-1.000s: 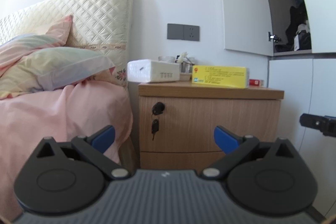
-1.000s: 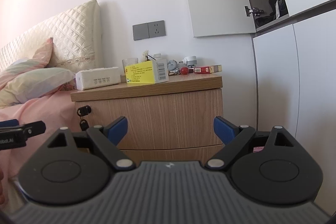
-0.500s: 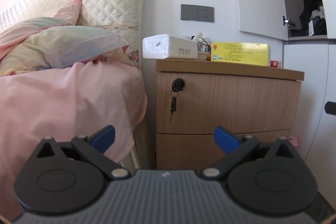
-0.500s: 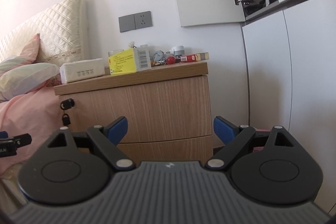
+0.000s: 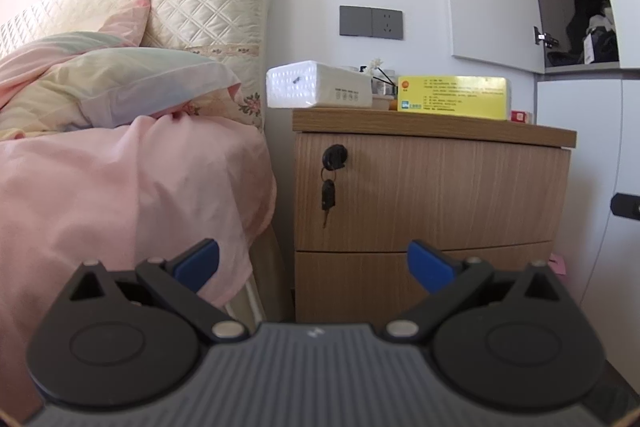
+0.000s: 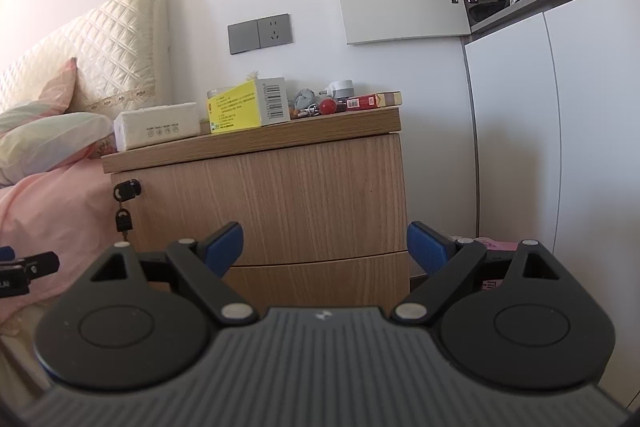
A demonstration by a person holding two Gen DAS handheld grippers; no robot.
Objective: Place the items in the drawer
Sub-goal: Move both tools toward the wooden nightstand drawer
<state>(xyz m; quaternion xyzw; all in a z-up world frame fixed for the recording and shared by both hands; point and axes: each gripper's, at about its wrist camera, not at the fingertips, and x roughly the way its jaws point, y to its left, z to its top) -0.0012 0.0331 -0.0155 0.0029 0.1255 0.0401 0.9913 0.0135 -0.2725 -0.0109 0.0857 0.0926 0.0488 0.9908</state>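
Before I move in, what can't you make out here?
- Top drawer interior: shut front hides it, both views.
- Small items: hidden behind the yellow box in the left view, too small in the right.
- Yellow box print: too small.
- Lower drawer: fingers cover part.

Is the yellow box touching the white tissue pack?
Apart. The right wrist view shows a gap of bare nightstand top between the yellow box and the white tissue pack.
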